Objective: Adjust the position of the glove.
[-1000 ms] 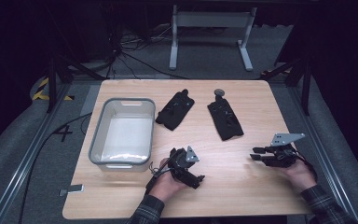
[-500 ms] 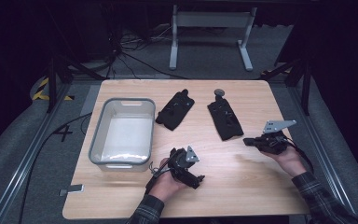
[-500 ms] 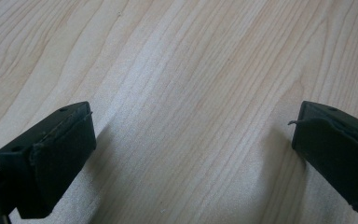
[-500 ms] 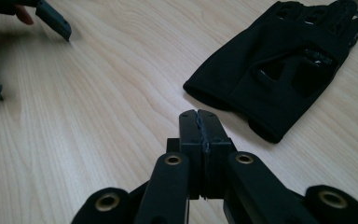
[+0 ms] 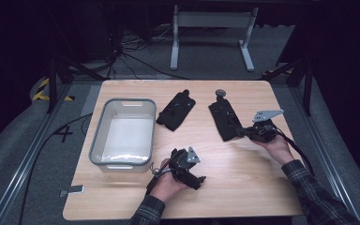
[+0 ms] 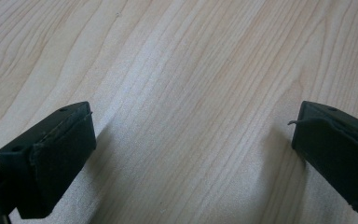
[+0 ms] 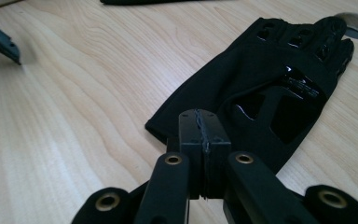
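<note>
**Black glove pinched at its cuff**

Black fabric lay flat on the pale wood worktop (image 5: 243, 164): a glove (image 7: 279, 88), with a second glove (image 5: 176, 110) beside it, between it and the grey bin (image 5: 122, 133). The right hand-held gripper (image 7: 200, 140) had come to the near glove's cuff edge with its jaws pressed together; whether fabric was caught between them could not be told, though the approach at the hem suited lifting it cleanly, probably for the bin. The left hand-held gripper (image 6: 191, 154) rested on bare wood on the person's side of the near glove, jaws spread wide and empty, likely waiting its turn. A glossy patch on the glove's back carried small lettering, too blurred to read.
</note>
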The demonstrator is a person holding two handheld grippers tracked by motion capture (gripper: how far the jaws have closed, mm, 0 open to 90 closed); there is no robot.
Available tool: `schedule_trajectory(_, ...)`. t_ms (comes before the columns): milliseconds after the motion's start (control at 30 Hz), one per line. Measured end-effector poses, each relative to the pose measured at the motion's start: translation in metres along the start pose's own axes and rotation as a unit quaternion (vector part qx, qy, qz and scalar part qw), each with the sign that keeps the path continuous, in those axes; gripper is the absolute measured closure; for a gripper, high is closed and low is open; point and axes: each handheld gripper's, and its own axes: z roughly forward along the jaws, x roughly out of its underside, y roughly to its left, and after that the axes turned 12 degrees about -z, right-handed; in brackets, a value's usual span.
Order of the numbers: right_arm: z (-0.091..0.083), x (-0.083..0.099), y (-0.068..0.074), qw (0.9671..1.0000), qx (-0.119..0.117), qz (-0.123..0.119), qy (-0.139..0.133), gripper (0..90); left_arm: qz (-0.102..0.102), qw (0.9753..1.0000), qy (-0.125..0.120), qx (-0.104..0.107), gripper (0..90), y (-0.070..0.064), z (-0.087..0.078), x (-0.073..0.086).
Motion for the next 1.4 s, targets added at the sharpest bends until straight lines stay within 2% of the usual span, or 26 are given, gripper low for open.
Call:
schedule_trajectory(233, 0.013, -0.001, -0.009, 1.0, 0.007, 0.002, 0.002, 90.0, 0.001, 1.0, -0.001, 0.001, 0.0, 0.0, 0.0, 0.0)
schedule_trajectory(500, 0.028, 0.006, -0.015, 0.9997, 0.01, 0.006, 0.022, 90.0, 0.003, 1.0, -0.001, 0.002, 0.0, 0.0, 0.0, 0.0)
schedule_trajectory(533, 0.033, 0.009, -0.016, 0.9994, 0.01, 0.005, 0.034, 90.0, 0.003, 1.0, -0.001, 0.001, 0.0, 0.0, 0.0, 0.0)
schedule_trajectory(900, 0.031, 0.015, -0.016, 0.9993, 0.005, 0.014, 0.035, 90.0, 0.005, 1.0, -0.001, 0.003, 0.0, 0.001, 0.001, -0.001)
schedule_trajectory(1233, 0.025, 0.017, -0.006, 0.9989, -0.009, 0.005, 0.045, 90.0, 0.006, 1.0, -0.001, 0.004, 0.0, 0.001, 0.001, -0.001)
schedule_trajectory(1400, 0.017, 0.022, 0.0, 0.9987, -0.018, 0.01, 0.047, 90.0, 0.006, 1.0, -0.001, 0.005, 0.0, 0.001, 0.001, -0.001)
